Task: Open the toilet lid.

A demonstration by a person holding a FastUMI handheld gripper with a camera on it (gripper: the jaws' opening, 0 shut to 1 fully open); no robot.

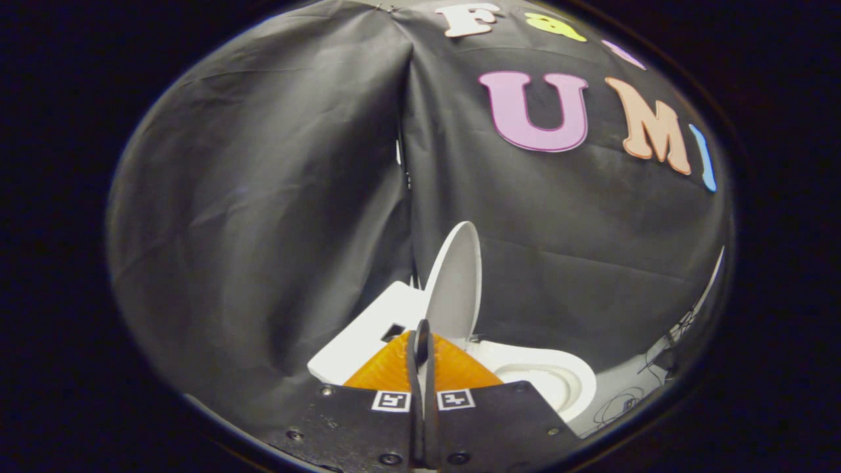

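Lid (pixel 453 282) stands raised over the bowl (pixel 558 381); the tool (pixel 421 341) is clenched just before it, gripping nothing, no readable writing

Raised lid (pixel 453 282) just ahead; fingers (pixel 412 368) pinched.

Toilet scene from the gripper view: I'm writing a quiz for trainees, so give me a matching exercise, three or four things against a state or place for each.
Things:
1. toilet lid
2. toilet bowl
3. gripper
4. tank

States or places:
A. closed together, nothing between the jaws
B. raised, standing upright
C. uncovered, beyond the fingers
D. flat white top behind the upright lid

Pairs: 1-B, 2-C, 3-A, 4-D
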